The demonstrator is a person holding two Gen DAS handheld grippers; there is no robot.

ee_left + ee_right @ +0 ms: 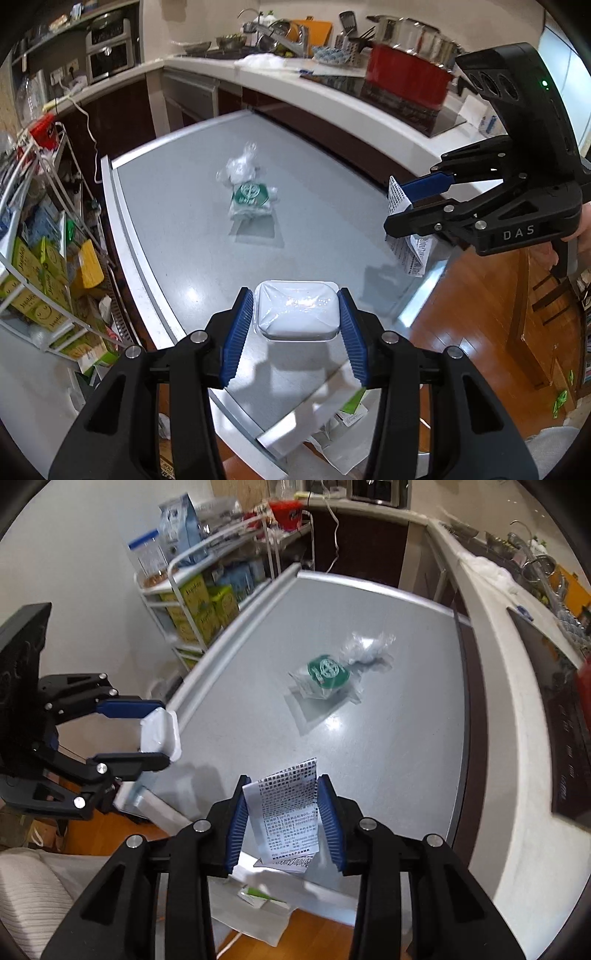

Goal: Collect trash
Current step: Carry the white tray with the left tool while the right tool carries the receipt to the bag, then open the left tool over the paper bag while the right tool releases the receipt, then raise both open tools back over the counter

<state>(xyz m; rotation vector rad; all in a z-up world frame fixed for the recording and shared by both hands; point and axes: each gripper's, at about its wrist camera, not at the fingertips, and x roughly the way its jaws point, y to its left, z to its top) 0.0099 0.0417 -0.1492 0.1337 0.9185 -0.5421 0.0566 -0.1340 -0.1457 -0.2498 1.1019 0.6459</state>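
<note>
Gripping a small white plastic tray (pixel 297 311) between its blue pads, the left gripper (pixel 296 325) hangs above the near edge of the grey table (pixel 177 229). The right gripper (pixel 283 810) is clamped on a printed paper receipt (pixel 286 812), also lifted off the surface. Farther out, mid-table, lie a crumpled clear bag with a green label (pixel 250 197) and clear wrap (pixel 242 162) just beyond it. A wire rack of yellow-green boxes (pixel 35 280) flanks the table; a red pot (pixel 408 75) sits on the counter behind.
</note>
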